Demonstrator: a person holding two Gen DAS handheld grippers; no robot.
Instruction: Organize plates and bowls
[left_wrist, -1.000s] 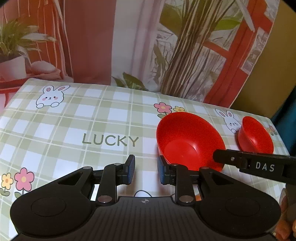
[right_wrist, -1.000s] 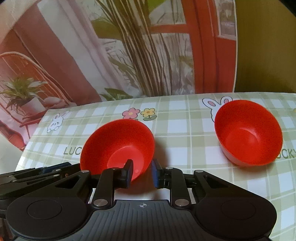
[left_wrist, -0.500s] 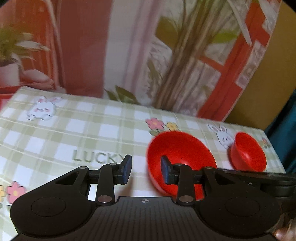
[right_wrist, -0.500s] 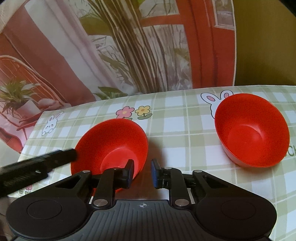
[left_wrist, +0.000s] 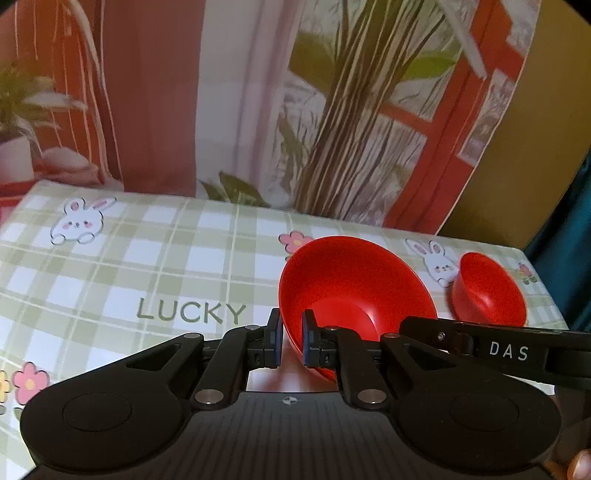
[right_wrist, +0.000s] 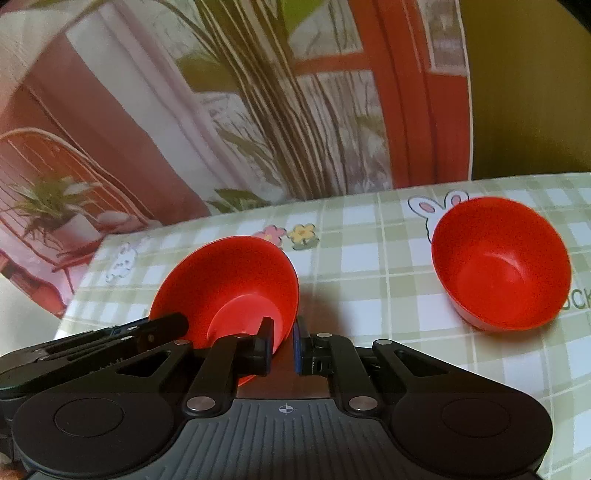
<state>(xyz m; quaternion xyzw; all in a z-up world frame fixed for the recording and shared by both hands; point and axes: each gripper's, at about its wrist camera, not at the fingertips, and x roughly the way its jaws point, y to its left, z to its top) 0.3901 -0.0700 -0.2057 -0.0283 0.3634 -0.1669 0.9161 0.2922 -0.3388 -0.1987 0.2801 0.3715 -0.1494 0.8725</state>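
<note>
The left gripper (left_wrist: 290, 341) is clamped on the near rim of the wide red bowl (left_wrist: 354, 291), one pad outside the wall and one inside. The right gripper (right_wrist: 282, 345) pinches the same bowl (right_wrist: 229, 288) on its opposite rim, so the bowl is tilted between the two tools. The right tool's arm, seen from the left wrist, bears the white letters "DAS" (left_wrist: 508, 351). Past it on the right stands a second red bowl (left_wrist: 487, 293), upright and well apart; the right wrist view shows it larger and deeper (right_wrist: 500, 262), off to its right. Only the left wrist view reads "LUCKY" (left_wrist: 190, 313) on the green checked tablecloth (left_wrist: 110, 280), printed with bunnies and flowers. Behind hangs a printed backdrop (left_wrist: 332, 110) of grasses and a red window frame.
</note>
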